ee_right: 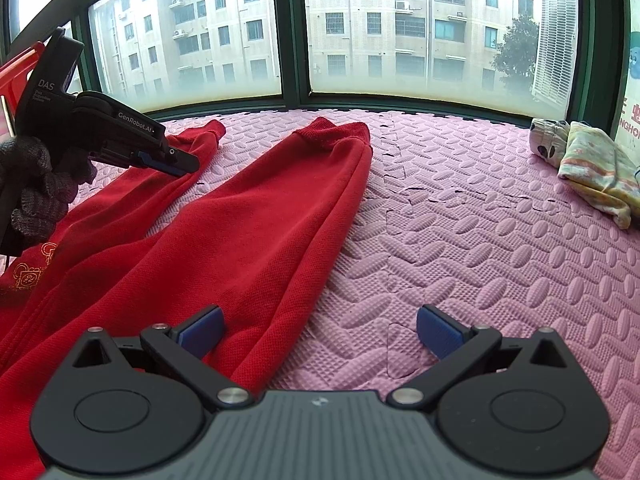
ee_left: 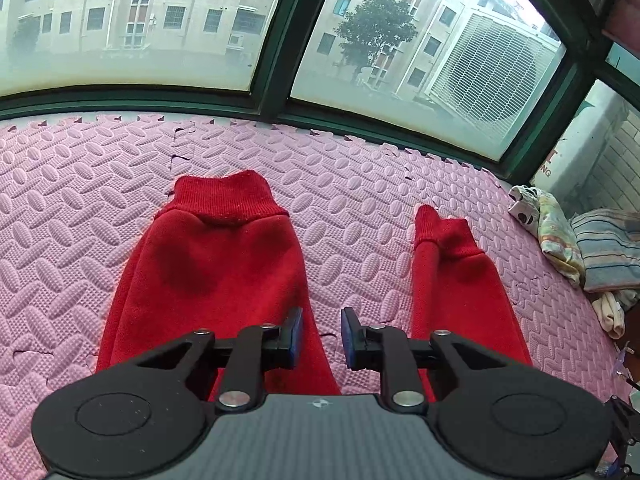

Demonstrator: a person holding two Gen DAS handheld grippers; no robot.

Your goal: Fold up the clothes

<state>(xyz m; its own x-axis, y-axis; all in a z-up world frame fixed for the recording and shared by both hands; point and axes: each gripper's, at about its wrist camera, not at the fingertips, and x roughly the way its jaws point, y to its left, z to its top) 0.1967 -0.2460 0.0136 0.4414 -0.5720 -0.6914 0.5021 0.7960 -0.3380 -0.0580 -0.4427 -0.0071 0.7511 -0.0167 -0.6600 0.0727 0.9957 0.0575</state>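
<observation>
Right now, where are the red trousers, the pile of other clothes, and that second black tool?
red trousers (ee_right: pixel 260 216): right wrist view, mid-leg fabric.
pile of other clothes (ee_right: pixel 592 168): right wrist view, patterned cloth on top.
left gripper (ee_right: pixel 176 164): right wrist view, finger tips.

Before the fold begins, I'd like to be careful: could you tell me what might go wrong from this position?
1. Both grippers are open and empty: the left gripper and right gripper sit over the gap between the red trousers' legs, so closing may grab only one leg or none.
2. The pink foam mat has lifted puzzle seams that fingertips could snag.
3. The spare clothes pile lies near the mat's edge.
</observation>
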